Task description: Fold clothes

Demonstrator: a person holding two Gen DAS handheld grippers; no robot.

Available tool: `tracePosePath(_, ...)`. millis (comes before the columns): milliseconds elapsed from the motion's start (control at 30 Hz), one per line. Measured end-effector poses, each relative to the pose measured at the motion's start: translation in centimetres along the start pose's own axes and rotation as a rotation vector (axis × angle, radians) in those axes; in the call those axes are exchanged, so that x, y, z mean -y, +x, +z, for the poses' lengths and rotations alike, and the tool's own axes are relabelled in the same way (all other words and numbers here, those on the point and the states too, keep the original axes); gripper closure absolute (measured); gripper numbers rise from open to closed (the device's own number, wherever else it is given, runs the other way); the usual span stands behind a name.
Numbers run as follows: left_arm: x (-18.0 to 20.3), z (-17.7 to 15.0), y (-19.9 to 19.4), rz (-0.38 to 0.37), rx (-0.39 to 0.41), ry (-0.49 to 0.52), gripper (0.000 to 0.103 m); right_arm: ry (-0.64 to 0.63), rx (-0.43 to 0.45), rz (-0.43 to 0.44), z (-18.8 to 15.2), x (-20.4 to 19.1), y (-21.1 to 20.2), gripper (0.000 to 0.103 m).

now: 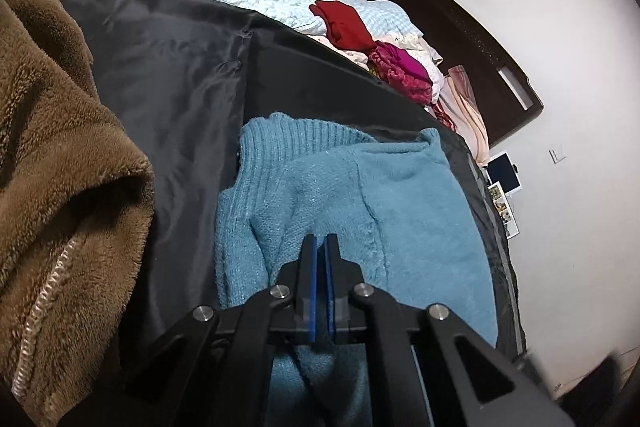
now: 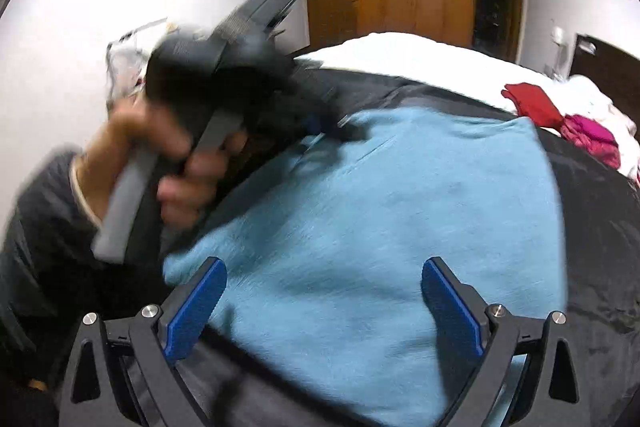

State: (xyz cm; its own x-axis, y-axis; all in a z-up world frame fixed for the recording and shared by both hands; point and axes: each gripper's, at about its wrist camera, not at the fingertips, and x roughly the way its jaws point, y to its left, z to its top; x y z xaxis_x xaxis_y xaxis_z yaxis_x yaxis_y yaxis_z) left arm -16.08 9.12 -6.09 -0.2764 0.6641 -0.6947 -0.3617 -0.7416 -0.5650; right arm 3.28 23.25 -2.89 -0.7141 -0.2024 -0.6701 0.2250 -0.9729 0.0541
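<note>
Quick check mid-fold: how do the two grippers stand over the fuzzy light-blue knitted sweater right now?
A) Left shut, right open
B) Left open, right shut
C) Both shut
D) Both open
A: the left gripper has its blue pads pressed together over the fuzzy light-blue knitted sweater, while the right gripper has its blue pads spread wide apart above it.

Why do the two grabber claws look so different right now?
The left gripper has its blue fingers pressed nearly together, and a fold of the blue sweater may be pinched between them; the right gripper has its fingers spread wide apart, gripping nothing. The left one sits down in the sweater's folds; the right one hovers over the flat part. Both have blue pads and black frames.
</note>
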Motion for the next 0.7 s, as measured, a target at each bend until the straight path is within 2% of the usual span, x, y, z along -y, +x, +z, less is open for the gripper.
tracePosePath(133, 0.4, -0.1, 0.2, 0.011, 0.003, 0.019, 0.097, 0.07, 0.046, -0.042, 2.4, 3.8, -1.9, 0.003)
tracePosePath(200, 0.3, -0.2, 0.3, 0.009, 0.003, 0.02, 0.098, 0.072, 0.019, -0.063, 3.3, 5.5, -1.3, 0.003)
tracePosePath(300, -0.1, -0.1, 0.3, -0.007, 0.0, 0.017, 0.099, 0.068, -0.077, -0.048, 3.4, 7.3, 1.3, 0.003)
tracePosePath(367, -0.3, -0.1, 0.4, -0.021, -0.004, 0.012, 0.099, 0.055, -0.125, -0.059, 2.3, 7.8, 2.8, 0.002)
tracePosePath(500, -0.4, -0.2, 0.4, -0.026, -0.005, 0.015, 0.099, 0.0, -0.128, -0.12, 1.2, 7.2, 2.9, 0.0)
tracePosePath(700, -0.5, -0.3, 0.3, -0.025, -0.003, 0.02, 0.099, 0.023, -0.175, -0.067, 2.3, 8.2, 2.2, 0.001)
